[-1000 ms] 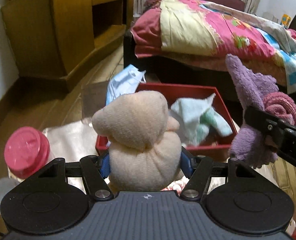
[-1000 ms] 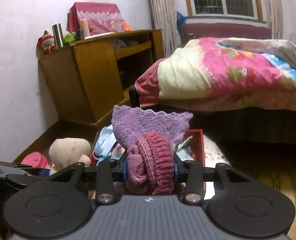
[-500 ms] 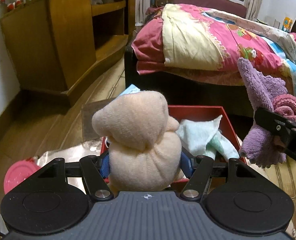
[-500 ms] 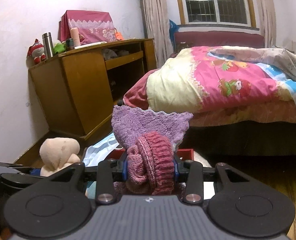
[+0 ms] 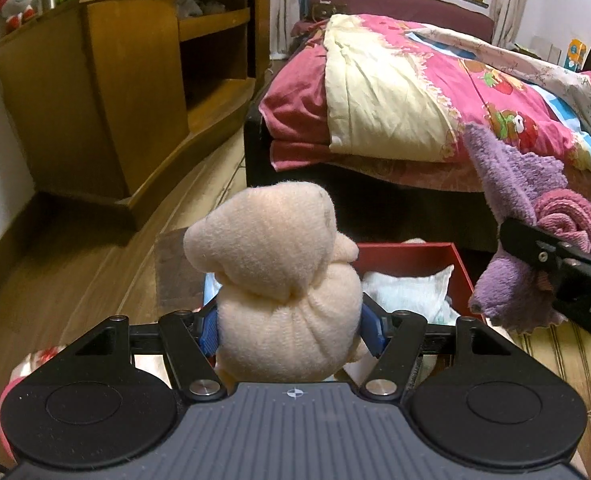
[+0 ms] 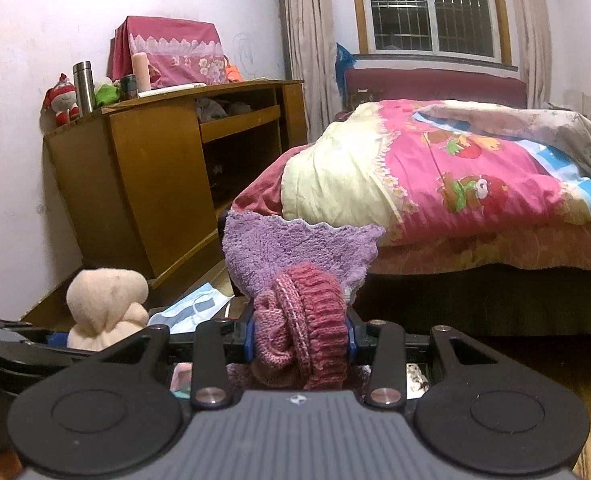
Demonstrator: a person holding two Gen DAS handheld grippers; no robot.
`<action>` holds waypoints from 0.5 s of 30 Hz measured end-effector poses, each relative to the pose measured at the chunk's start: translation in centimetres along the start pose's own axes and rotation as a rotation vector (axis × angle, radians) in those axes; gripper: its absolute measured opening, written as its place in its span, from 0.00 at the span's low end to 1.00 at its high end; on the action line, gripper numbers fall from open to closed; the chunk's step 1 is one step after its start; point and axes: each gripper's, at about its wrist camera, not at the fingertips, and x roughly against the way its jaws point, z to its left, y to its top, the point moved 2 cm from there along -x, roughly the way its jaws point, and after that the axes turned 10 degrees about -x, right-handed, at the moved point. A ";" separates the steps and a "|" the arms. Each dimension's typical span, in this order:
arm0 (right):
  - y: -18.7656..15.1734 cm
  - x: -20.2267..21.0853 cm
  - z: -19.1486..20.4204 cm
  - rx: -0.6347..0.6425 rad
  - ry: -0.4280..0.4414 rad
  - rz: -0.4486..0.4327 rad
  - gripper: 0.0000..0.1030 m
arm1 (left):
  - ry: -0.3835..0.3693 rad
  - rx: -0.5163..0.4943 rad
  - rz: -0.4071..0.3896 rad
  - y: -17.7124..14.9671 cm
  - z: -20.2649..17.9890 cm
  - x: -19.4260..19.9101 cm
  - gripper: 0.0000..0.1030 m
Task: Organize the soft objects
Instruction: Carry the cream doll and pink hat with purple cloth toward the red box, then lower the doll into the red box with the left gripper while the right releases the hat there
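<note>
My left gripper (image 5: 289,326) is shut on a knotted beige sock bundle (image 5: 279,276), which fills the middle of the left wrist view. Behind it lies a red box (image 5: 411,254) holding a pale white-green cloth (image 5: 411,292). At the right of that view the right gripper grips a purple fuzzy cloth (image 5: 511,200) and a rolled pink knit piece (image 5: 567,220). In the right wrist view my right gripper (image 6: 299,340) is shut on the pink knit roll (image 6: 303,336) with the purple cloth (image 6: 295,248) behind it. The beige bundle (image 6: 103,304) shows at lower left there.
A wooden cabinet (image 5: 119,92) stands along the left wall with a flask and toys on top. A bed with a pink and yellow quilt (image 5: 415,92) fills the right. A blue face mask (image 6: 195,308) lies on the wooden floor (image 5: 75,264) by the box.
Both grippers have moved forward across the room towards the bed, still holding their bundles. The red box has slid lower in the left wrist view and a pink-lidded jar has left the view.
</note>
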 end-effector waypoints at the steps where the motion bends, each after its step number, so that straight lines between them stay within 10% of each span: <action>1: 0.1 -0.3 0.0 0.005 -0.002 0.002 0.10 | 0.000 -0.001 -0.002 0.2 0.0 -0.2 0.63; 15: -1.3 -7.3 0.0 0.074 -0.026 0.148 0.18 | -0.002 -0.066 0.108 0.5 0.0 -5.8 0.70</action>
